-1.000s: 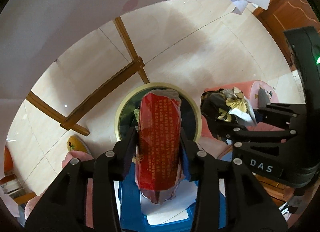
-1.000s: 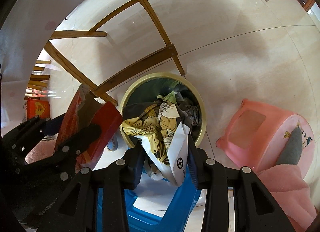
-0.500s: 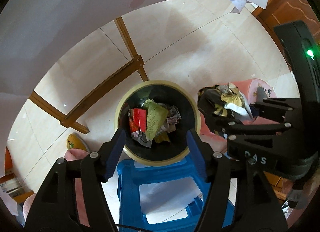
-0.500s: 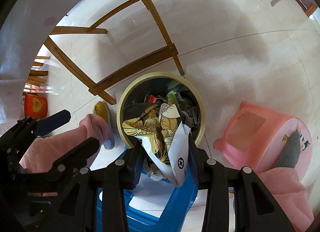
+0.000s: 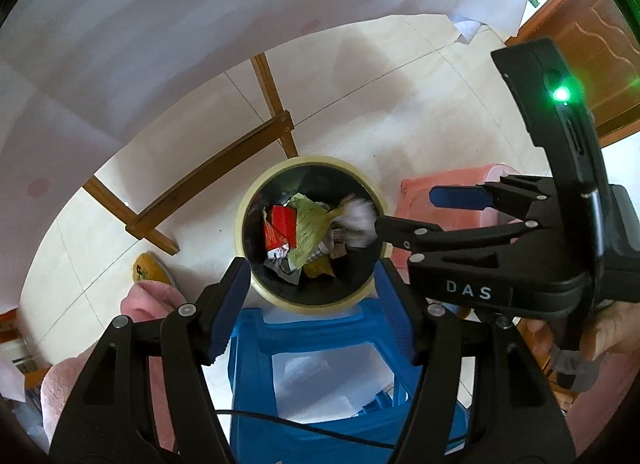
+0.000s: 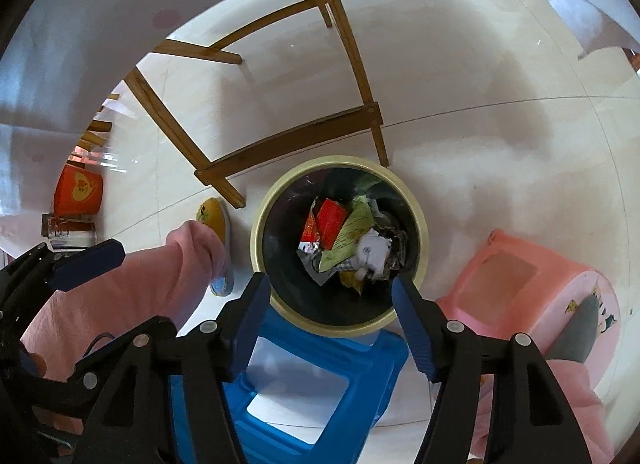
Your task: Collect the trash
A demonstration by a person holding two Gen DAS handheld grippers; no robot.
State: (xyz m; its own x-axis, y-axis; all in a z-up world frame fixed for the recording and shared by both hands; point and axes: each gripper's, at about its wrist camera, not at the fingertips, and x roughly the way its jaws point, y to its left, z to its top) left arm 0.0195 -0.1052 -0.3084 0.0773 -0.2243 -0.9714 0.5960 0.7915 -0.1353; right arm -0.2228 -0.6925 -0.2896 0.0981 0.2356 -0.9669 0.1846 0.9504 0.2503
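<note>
A round bin with a cream rim (image 5: 316, 306) and a black liner stands on the floor below both grippers. Inside lie a red packet (image 5: 280, 223), a yellow-green wrapper (image 5: 306, 223) and other scraps. A white crumpled wrapper (image 5: 358, 219) shows blurred just inside the rim; in the right wrist view it lies on the heap (image 6: 374, 252). My left gripper (image 5: 310, 270) hangs open over the bin, holding nothing. My right gripper (image 6: 331, 284) is over the same bin (image 6: 340, 330), its jaws opening with nothing between them. It also shows from the side (image 5: 408, 211).
A blue stool (image 5: 320, 328) stands right against the bin's near side, a pink stool (image 6: 520, 284) to its right. Wooden table legs (image 6: 280, 143) and a hanging white cloth lie beyond. A yellow shoe (image 6: 214, 211) and pink-clad legs sit left of the bin.
The left gripper opened and the red packet dropped into the bin. Then the right gripper opened and its flowered wrapper fell in too. Both grippers have risen slightly.
</note>
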